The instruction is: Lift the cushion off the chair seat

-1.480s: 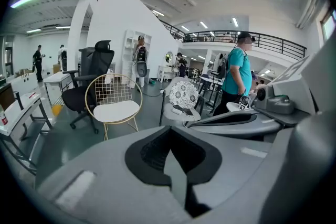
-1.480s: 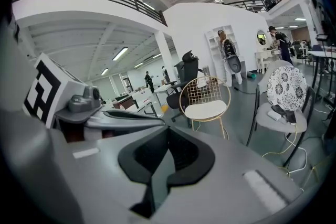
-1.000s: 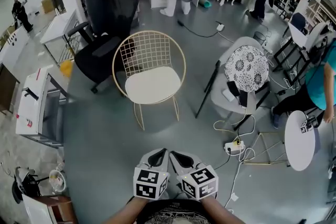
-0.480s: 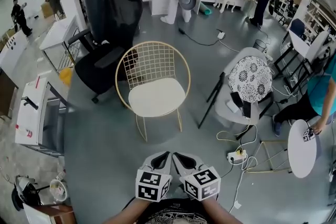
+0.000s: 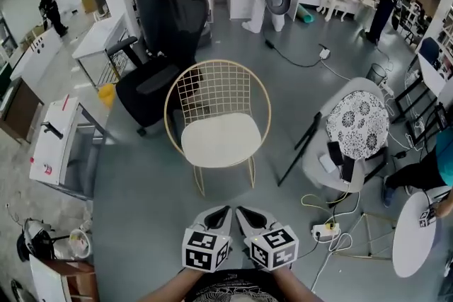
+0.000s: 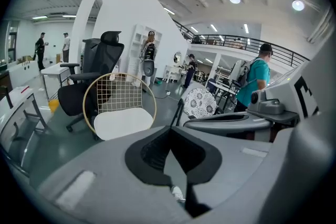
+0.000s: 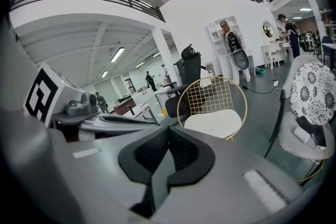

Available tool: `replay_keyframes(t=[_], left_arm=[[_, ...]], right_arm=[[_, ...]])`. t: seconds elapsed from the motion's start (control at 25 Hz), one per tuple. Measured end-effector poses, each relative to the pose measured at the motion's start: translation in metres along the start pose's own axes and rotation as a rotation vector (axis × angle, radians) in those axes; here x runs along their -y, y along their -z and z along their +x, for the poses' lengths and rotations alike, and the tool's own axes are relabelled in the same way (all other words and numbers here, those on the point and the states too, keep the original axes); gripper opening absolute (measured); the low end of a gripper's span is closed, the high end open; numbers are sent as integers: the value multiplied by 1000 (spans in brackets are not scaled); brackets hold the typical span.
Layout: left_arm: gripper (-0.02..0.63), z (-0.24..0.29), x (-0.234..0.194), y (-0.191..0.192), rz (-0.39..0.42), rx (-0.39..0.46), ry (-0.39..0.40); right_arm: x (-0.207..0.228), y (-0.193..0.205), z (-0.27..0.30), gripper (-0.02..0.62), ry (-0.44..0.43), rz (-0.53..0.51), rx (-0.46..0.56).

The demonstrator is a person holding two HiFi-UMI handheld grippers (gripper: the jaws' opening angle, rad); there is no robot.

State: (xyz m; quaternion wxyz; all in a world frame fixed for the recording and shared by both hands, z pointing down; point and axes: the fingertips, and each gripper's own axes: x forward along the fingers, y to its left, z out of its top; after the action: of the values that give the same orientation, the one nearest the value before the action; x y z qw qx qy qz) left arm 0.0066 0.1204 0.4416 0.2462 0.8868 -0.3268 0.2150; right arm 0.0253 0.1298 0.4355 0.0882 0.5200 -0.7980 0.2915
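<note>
- Since 1 second ago you have come closer: the chair and its cushion sit lower in the head view, nearer your 2 grippers.
- The white cushion lies flat on the seat, with nothing touching it.
- Your left gripper points at the chair but is well short of it, jaws pressed together on nothing.
- Your right gripper is just beside the left; its jaws also look closed and empty, though the wide-angle view makes the tips hard to judge.
- An office chair stands just behind the chair, to the left.
</note>
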Motion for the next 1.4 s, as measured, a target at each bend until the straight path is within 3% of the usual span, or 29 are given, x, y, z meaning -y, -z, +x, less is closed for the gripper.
replay_keyframes(t=[0.32, 0.6, 0.92, 1.16, 1.4], left_arm=[[-6, 41, 3, -35, -29, 4, -97], [-6, 86, 25, -56, -25, -4, -169], [-5, 95, 22, -63, -20, -10, -254], [-5, 101, -2, -57, -64, -23, -273], [-5, 129, -48, -56, -118, -33, -227]], right_arm=[[38, -30, 11, 0, -99, -19, -35], [97, -44, -1, 0, -163, 10, -47], [114, -52, 12, 0, -248, 36, -55], [115, -49, 32, 0, -262, 28, -96], [123, -53, 78, 0, -228, 5, -142]])
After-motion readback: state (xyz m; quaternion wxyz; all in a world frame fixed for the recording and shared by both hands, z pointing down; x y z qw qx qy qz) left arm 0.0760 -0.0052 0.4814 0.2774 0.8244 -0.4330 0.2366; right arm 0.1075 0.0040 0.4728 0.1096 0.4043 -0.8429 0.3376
